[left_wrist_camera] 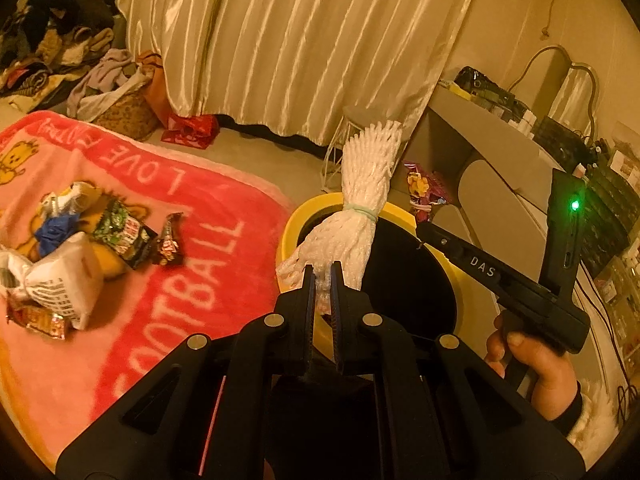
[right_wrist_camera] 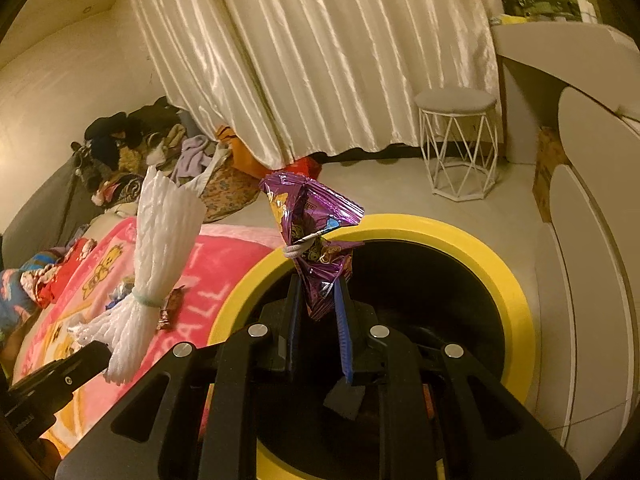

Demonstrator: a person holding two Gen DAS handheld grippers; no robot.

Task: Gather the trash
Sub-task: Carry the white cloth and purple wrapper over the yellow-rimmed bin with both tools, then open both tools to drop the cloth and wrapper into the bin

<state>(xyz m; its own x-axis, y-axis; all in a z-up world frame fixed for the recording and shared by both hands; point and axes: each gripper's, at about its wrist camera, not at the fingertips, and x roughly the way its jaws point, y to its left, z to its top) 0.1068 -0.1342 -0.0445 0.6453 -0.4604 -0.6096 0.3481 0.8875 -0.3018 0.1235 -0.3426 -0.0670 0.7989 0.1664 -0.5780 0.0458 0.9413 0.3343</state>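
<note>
My left gripper (left_wrist_camera: 323, 269) is shut on the lower end of a white foam net sleeve (left_wrist_camera: 366, 184), tied with a green band; it stands up over the near rim of a yellow-rimmed bin (left_wrist_camera: 294, 224) with a black liner. From the right wrist view, the same white foam net sleeve (right_wrist_camera: 160, 248) shows at the left. My right gripper (right_wrist_camera: 318, 280) is shut on a crumpled purple snack wrapper (right_wrist_camera: 312, 224), held above the yellow-rimmed bin (right_wrist_camera: 500, 264). More wrappers and a white bag (left_wrist_camera: 64, 280) lie piled on the pink blanket (left_wrist_camera: 180, 320).
A cream curtain (left_wrist_camera: 280, 40) hangs behind. A white wire stool (right_wrist_camera: 458, 144) stands on the floor beyond the bin, with white furniture (right_wrist_camera: 592, 200) to the right. Clothes (left_wrist_camera: 52, 44) are heaped at the far left. A hand (left_wrist_camera: 536, 368) holds the right tool.
</note>
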